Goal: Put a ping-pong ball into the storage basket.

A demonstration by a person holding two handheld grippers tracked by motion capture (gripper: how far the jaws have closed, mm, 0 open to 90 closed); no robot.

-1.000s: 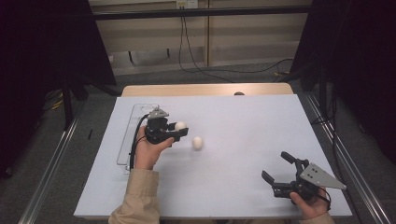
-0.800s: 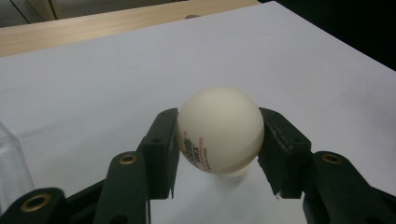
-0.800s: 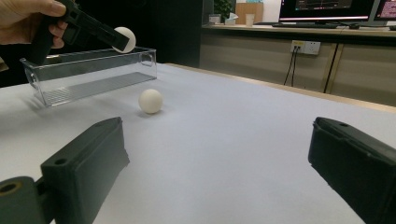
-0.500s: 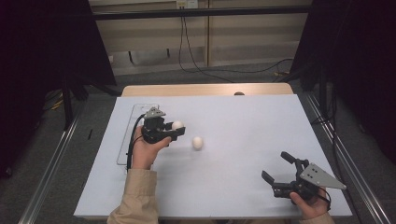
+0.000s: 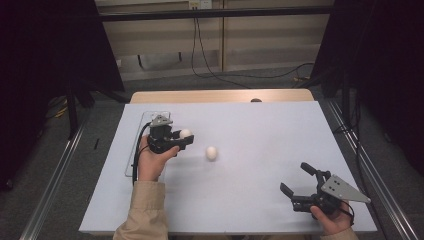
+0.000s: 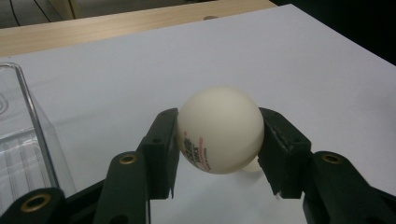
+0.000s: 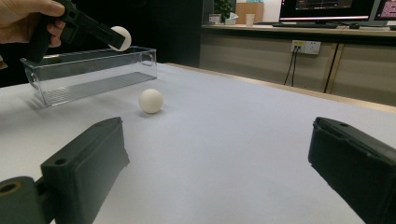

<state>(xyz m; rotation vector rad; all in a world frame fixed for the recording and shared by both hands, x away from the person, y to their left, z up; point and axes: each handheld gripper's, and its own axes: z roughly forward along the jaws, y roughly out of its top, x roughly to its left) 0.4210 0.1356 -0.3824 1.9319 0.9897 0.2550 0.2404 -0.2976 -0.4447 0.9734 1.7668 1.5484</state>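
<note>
two small white plastic balls: one (image 6: pixel 219 129) is clamped across its widest part in the left tool (image 5: pixel 175 140), raised beside the clear plastic bin (image 7: pixel 88 74); the other (image 5: pixel 212 153) lies on the white table (image 5: pixel 260 130). light, hollow, smooth, likely to slip or dent. right tool (image 5: pixel 299 187) stands apart, well off

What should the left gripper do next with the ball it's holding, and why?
Probably carry it sideways over the clear bin and release. The left gripper is shut on a white ball, held above the table beside the bin's wall, not yet over its opening. A second ball lies on the table, and the right gripper rests open, far off.
</note>
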